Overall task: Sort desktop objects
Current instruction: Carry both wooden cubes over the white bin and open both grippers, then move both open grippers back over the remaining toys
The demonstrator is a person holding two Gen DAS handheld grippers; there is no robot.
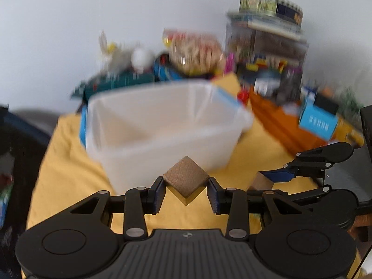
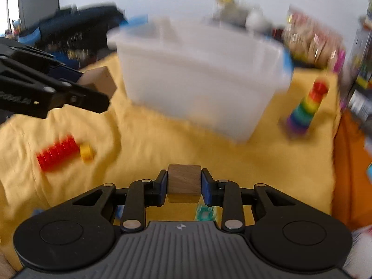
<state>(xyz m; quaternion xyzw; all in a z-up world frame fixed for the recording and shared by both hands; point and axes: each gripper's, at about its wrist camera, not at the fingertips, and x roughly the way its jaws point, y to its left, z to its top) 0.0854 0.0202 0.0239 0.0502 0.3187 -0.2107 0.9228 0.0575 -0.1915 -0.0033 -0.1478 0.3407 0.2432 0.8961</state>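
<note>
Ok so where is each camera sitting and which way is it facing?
Left wrist: on the left gripper, facing the translucent plastic bin; shows its fingers clamping a light wooden cube.
Right wrist: on the right gripper, facing the same bin; grips a darker wooden cube.
Shared: bin, yellow cloth, each other's gripper.

Two wood cubes, both gripped: pale cube (image 1: pixel 185 177) corner-up, darker cube (image 2: pixel 184 179) square-on. Red ridged brick (image 2: pixel 57 153) w/ yellow piece (image 2: pixel 86 152) touching, rainbow ring stack (image 2: pixel 307 108) upright; translucent bin (image 2: pixel 202 79) blurred, prob. empty.
</note>
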